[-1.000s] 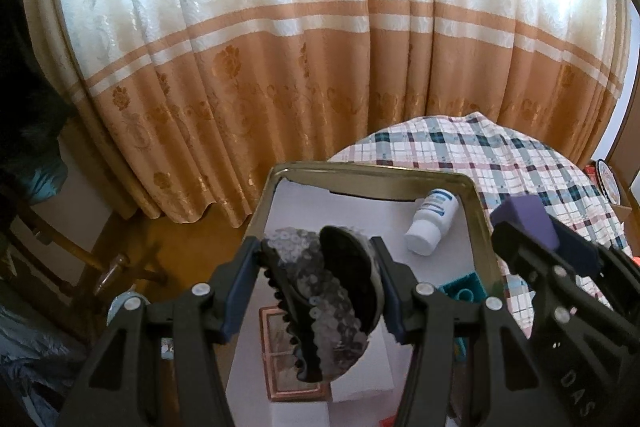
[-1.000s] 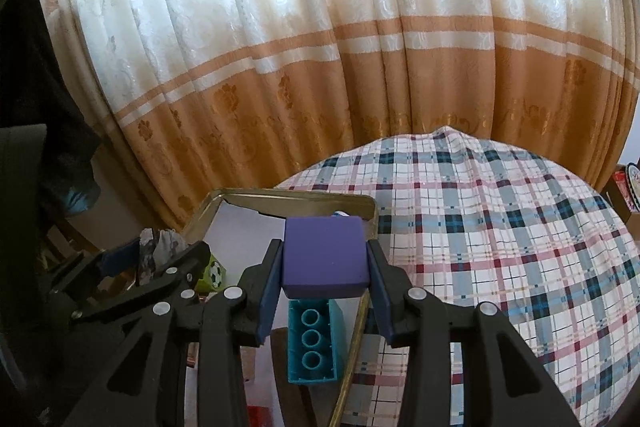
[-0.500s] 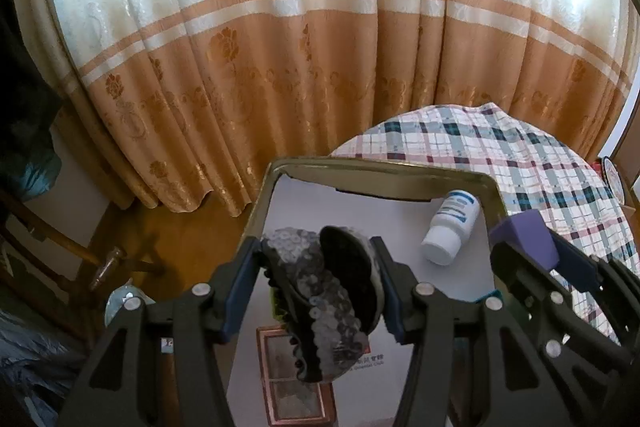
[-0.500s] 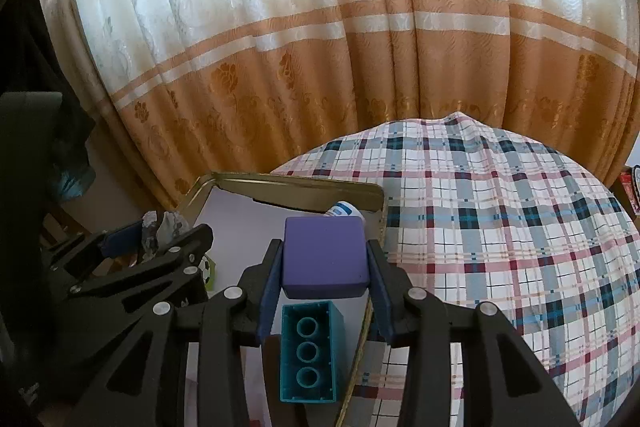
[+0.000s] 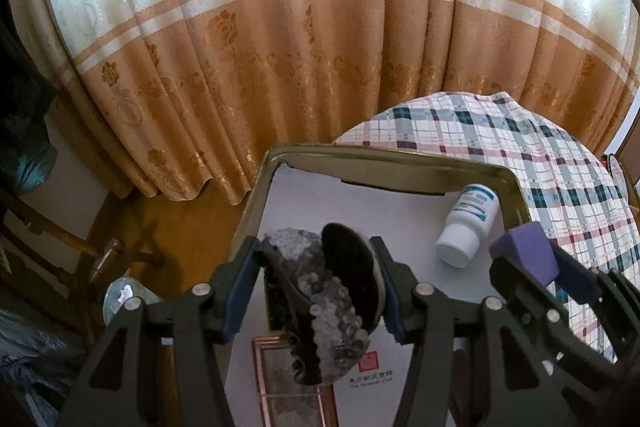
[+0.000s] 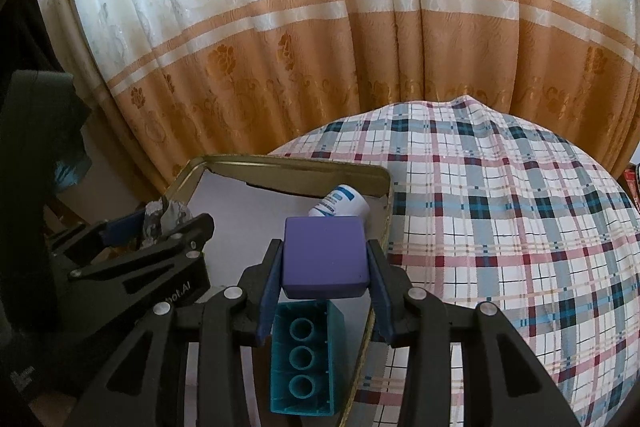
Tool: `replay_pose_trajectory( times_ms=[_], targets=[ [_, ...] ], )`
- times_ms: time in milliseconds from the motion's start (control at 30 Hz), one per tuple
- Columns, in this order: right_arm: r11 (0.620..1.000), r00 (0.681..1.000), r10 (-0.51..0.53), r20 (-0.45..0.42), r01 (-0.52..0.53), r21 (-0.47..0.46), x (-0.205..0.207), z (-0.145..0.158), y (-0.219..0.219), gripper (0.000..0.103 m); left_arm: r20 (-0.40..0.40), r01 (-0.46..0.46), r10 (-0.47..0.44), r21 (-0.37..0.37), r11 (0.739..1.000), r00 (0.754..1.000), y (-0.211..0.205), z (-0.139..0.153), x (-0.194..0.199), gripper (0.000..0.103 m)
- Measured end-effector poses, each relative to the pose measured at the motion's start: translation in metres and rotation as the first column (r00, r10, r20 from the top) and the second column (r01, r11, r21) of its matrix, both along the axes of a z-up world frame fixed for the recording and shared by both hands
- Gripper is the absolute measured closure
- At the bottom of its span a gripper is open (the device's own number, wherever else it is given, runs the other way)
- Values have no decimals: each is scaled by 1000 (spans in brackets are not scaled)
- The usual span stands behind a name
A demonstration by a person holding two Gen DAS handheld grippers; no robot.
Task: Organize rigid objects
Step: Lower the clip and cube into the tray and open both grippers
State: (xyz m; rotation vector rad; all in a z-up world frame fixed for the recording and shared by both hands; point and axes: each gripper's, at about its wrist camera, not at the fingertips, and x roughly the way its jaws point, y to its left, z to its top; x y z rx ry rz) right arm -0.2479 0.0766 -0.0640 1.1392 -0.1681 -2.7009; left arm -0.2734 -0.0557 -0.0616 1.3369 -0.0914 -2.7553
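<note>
Left wrist view: both hands lowered toward tray (image 5: 516, 187) since a second ago; left gripper (image 5: 316, 267) jaws clamp sequined hair clip (image 5: 320, 291), right gripper (image 6: 324, 267) jaws clamp purple block (image 6: 324, 255); placement looks imminent.

Round table (image 6: 500, 211) under a plaid cloth (image 5: 520, 147). On the cloth, toward 9 o'clock, a gold-rimmed tray (image 5: 256, 203) lined with white paper (image 5: 360, 203). In the tray: white bottle (image 5: 466, 223) on its side at 1 o'clock, teal brick (image 6: 306, 355) at 5 o'clock by the right rim, copper frame (image 5: 296, 383) at 6 o'clock.
</note>
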Motion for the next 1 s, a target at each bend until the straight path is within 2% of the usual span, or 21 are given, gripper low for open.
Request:
replay_pose_trajectory(
  times_ms=[433, 600, 767, 900, 1000],
  targets=[
    [998, 998, 49, 30, -50, 40, -1, -7, -8, 60, -12, 33, -33, -24, 999, 999, 8, 3, -7, 50],
    [996, 997, 63, 32, -65, 53, 2, -9, -11, 60, 7, 50, -49, -39, 998, 999, 13, -2, -11, 51],
    [995, 997, 68, 38, -70, 65, 3, -8, -11, 60, 19, 62, -61, -14, 998, 998, 13, -1, -11, 51],
    [994, 997, 74, 32, -76, 73, 4, -9, -13, 60, 17, 62, -61, -56, 997, 998, 18, -3, -12, 51],
    [993, 996, 78, 33, -81, 81, 3, -10, -13, 60, 10, 58, -57, -60, 997, 998, 19, -3, -11, 51]
  ],
)
